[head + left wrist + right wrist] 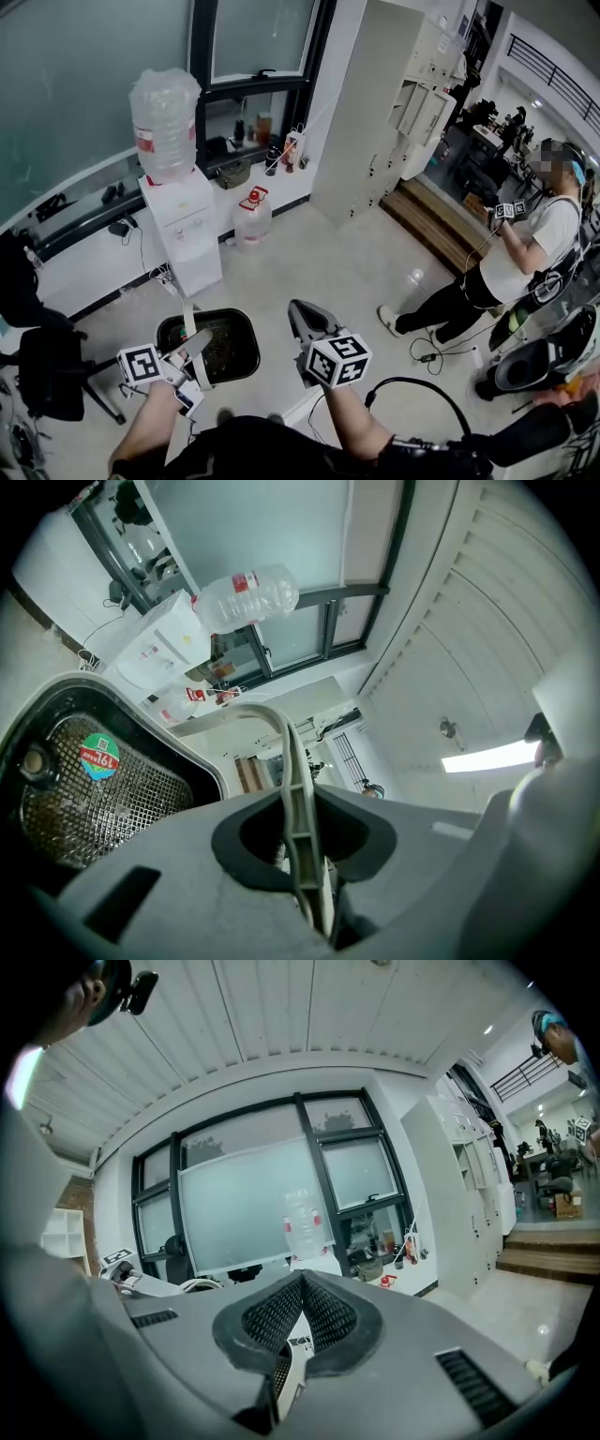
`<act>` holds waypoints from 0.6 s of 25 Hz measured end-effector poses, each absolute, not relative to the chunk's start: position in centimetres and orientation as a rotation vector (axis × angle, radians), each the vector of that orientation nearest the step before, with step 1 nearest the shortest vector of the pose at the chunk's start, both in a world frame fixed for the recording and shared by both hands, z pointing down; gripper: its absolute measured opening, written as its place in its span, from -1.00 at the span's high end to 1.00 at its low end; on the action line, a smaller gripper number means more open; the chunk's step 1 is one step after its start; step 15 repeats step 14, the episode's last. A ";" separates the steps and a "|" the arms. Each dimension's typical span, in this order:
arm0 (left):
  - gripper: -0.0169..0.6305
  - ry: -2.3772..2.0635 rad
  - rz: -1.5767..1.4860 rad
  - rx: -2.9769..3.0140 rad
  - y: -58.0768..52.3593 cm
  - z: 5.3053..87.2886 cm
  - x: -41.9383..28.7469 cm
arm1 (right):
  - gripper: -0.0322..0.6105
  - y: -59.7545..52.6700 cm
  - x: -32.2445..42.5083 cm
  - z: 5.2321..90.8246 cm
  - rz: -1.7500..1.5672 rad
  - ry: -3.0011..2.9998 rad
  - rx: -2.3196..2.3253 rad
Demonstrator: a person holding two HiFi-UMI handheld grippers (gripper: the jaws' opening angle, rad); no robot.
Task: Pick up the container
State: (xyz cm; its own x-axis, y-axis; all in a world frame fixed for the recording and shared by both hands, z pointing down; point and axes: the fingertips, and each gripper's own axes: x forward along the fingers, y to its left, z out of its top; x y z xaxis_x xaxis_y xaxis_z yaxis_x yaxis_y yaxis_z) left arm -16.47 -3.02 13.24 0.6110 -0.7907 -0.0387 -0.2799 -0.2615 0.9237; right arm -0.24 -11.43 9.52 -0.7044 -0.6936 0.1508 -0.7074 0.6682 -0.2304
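Grey left gripper and right gripper bear white cubes (black square markers)

Water dispenser: ahead of you to the left, a white cabinet against the low wall under the window.
Bottle: large and clear, upside down on top of the dispenser.
Spare jug: clear with a red cap, on the floor just to the dispenser's right.
Lockers: tall and white, further to your right, some doors ajar.
Steps: wooden, at the foot of the lockers.
Person: standing at your right, in a white top, dark trousers and white shoes.
Cable: black, on the floor near that person's feet.
Chair: black, at your far left.
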 end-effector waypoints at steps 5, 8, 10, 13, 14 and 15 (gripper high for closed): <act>0.78 -0.847 -0.629 1.817 -3.0 12.6 -16.3 | 0.88 -11.7 -0.2 9.5 0.426 -2.818 1.196; 0.78 -0.850 -0.625 1.810 -2.8 12.6 -16.2 | 0.88 -11.6 0.2 9.5 0.426 -2.813 1.208; 0.78 -0.846 -0.625 1.817 -2.8 12.5 -16.1 | 0.88 -11.7 0.4 9.5 0.416 -2.808 1.215; 0.78 -0.840 -0.623 1.830 -2.9 12.4 -16.1 | 0.88 -11.9 0.7 9.3 0.400 -2.805 1.222; 0.78 -0.839 -0.622 1.832 -2.9 12.4 -16.0 | 0.88 -11.9 0.7 9.2 0.396 -2.804 1.224; 0.78 -0.839 -0.622 1.832 -2.9 12.4 -16.0 | 0.88 -11.9 0.7 9.2 0.396 -2.804 1.224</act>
